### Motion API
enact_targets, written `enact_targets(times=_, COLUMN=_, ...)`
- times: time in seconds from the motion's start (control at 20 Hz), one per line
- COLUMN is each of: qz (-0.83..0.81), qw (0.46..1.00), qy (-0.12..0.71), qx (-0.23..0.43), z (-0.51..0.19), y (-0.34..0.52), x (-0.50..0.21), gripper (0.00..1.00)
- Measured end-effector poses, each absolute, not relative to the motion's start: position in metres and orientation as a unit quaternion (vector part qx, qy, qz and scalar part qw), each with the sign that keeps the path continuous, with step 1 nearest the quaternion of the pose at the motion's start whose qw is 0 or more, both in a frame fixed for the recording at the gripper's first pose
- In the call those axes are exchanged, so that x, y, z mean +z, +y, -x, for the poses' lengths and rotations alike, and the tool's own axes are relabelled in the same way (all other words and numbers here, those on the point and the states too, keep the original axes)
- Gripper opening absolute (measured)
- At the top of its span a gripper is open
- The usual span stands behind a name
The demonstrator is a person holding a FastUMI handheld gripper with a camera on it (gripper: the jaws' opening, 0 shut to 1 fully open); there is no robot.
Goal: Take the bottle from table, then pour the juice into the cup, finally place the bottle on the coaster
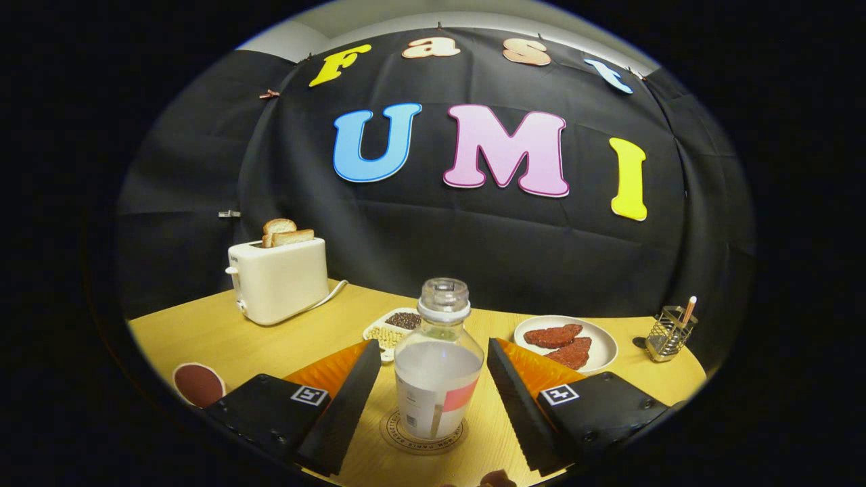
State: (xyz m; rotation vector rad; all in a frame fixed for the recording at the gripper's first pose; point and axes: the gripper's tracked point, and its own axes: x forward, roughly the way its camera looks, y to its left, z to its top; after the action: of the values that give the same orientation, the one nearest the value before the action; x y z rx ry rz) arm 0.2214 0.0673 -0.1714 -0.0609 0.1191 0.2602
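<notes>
A staged breakfast booth: wooden table (270,338), toaster (277,281) with bread, plate (602,341) of patties, black cloth backdrop (473,237).

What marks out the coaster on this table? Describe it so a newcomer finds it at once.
Start at the white toaster at the back of the wooden table, then come forward to the clear bottle standing between the open gripper fingers, which do not touch it. The coaster is the flat pale disc under that bottle, ringed with printed lettering, unlike the plain red disc nearby.

A black cloth wall (433,230) hangs in folds behind a light wooden counter (284,338) across the lower frame. Pale wall (284,40) shows above the cloth at upper left. Warm light falls on the counter.
</notes>
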Motion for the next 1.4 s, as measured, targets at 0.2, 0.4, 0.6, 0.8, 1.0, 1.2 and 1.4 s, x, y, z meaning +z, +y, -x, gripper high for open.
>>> enact_targets(times=0.2, qz=-0.012, qw=0.989, qy=0.047, qx=0.143, z=-0.197, y=0.069, x=-0.132, gripper=0.97)
enact_targets(times=0.4, qz=-0.022, qw=0.992, qy=0.039, qx=0.118, z=-0.183, y=0.038, x=-0.083, gripper=0.97)
enact_targets(times=0.6, qz=-0.023, qw=0.996, qy=0.022, qx=0.089, z=-0.171, y=-0.009, x=-0.023, gripper=0.97)
enact_targets(times=0.8, qz=-0.031, qw=0.997, qy=-0.006, qx=0.065, z=-0.149, y=-0.055, x=0.034, gripper=0.97)
enact_targets(times=1.0, qz=-0.03, qw=0.998, qy=-0.026, qx=0.038, z=-0.117, y=-0.096, x=0.071, gripper=0.97)
enact_targets(times=1.2, qz=-0.028, qw=0.999, qy=-0.03, qx=0.009, z=-0.076, y=-0.125, x=0.086, gripper=0.97)
enact_targets(times=1.4, qz=-0.027, qw=0.999, qy=-0.023, qx=-0.004, z=-0.033, y=-0.125, x=0.093, gripper=0.99)
